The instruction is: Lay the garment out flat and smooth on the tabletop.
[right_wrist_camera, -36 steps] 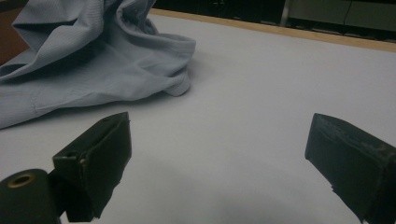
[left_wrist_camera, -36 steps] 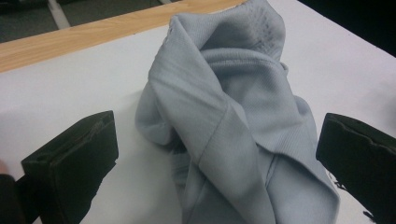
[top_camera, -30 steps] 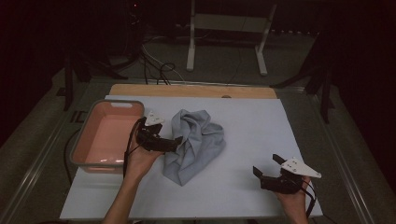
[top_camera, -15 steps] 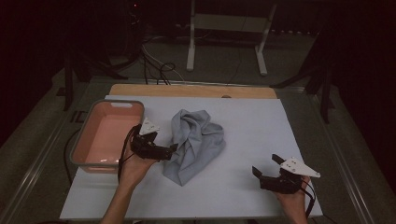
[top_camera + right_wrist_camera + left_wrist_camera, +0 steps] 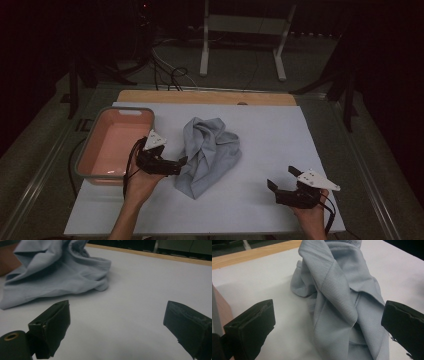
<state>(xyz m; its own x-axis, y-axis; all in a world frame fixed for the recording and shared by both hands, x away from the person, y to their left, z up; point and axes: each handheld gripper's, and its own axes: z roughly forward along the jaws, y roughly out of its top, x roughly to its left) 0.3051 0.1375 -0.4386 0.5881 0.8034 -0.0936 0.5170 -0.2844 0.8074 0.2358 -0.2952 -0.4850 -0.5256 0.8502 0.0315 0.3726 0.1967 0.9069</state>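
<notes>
High view overhead – gripper views close, sharing cloth (image 5: 209,152)

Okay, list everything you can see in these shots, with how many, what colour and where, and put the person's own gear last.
cloth: one, pale blue-grey, crumpled at the middle of the table.
basin: one, pink with a grey rim, at the left edge of the table.
table cover: one, white sheet, over the table top.
wooden edge: one, light brown strip along the far side of the table.
stand: one, white metal frame, on the floor beyond the table.
cables: several, black, on the floor beyond the table.
left gripper: one, black, jaws open at the cloth's left edge.
right gripper: one, black, jaws open over bare cover, near right.
</notes>
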